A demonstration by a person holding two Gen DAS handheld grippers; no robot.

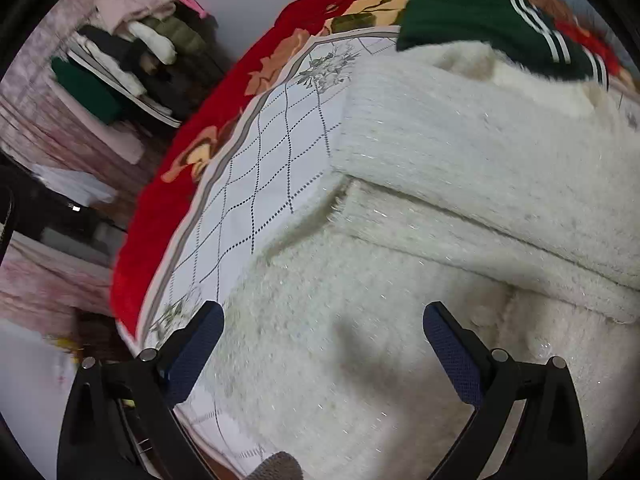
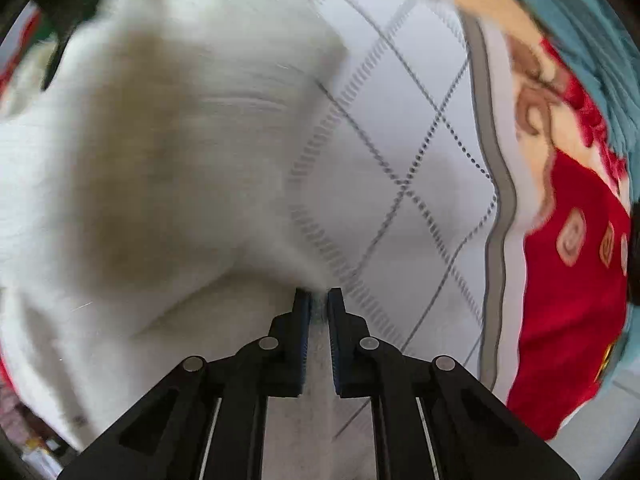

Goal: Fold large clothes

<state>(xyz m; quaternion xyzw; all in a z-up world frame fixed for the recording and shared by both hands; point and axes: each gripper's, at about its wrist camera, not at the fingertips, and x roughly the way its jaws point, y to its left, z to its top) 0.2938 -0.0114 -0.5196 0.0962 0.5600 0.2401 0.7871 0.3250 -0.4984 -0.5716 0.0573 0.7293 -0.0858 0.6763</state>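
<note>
**Right gripper lifts the sweater's edge while the left waits wide**

Bedroom clutter sits behind: stacked clothes [image 1: 132, 56] lie far ahead and to the left of the left gripper [image 1: 323, 330]. Under both grippers is a bed with a white quilted sheet [image 1: 256, 184] over a red floral blanket [image 1: 168, 200].

The white sweater [image 1: 460, 168] spreads directly ahead of and beneath the left gripper, one panel already lying over another. That gripper's jaws stand wide apart, holding nothing. A green striped garment [image 1: 492, 24] lies beyond the sweater, touching its far edge.

The right gripper [image 2: 319, 300] is clenched on a fold of the sweater [image 2: 160, 140] at its tips, and the cloth appears to billow up ahead and to its left, blurred by motion.

To do this fold well, I judge the right gripper should carry the edge over low and evenly, laying it square on the lower layer, while the left pins or smooths the body so the fluffy knit does not drag or bunch.

No brand, label or writing can be read.
</note>
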